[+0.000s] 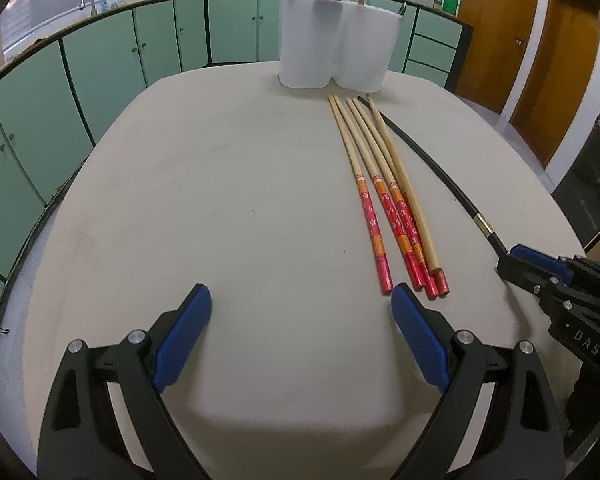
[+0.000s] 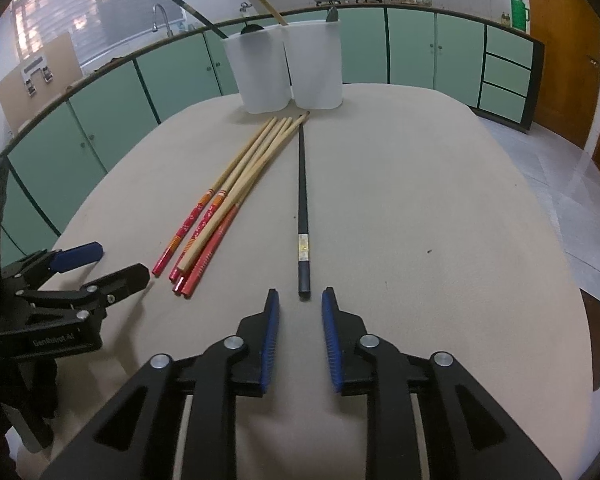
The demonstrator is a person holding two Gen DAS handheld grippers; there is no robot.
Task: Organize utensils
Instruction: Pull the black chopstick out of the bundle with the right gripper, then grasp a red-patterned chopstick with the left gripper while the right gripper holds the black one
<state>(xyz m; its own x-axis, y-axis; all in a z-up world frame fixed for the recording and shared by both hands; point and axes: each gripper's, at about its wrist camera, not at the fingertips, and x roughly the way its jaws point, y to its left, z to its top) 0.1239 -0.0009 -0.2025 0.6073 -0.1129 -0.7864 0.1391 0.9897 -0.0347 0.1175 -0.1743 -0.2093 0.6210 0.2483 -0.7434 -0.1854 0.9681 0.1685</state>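
One black chopstick (image 2: 303, 216) lay on the table (image 2: 420, 208), its near end just ahead of the right gripper (image 2: 300, 300), whose jaws stood narrowly parted and empty. The left gripper (image 1: 302, 300) gaped wide beside the bamboo chopsticks (image 1: 384, 196). A skewed pinch would likely roll the thin stick away.

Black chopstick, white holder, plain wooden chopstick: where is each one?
Black chopstick (image 2: 302, 196): right wrist view, middle of its shaft.
White holder (image 1: 312, 40): left wrist view, front wall of its left cup.
Plain wooden chopstick (image 1: 404, 184): left wrist view, middle of its shaft, right of the red-handled ones.
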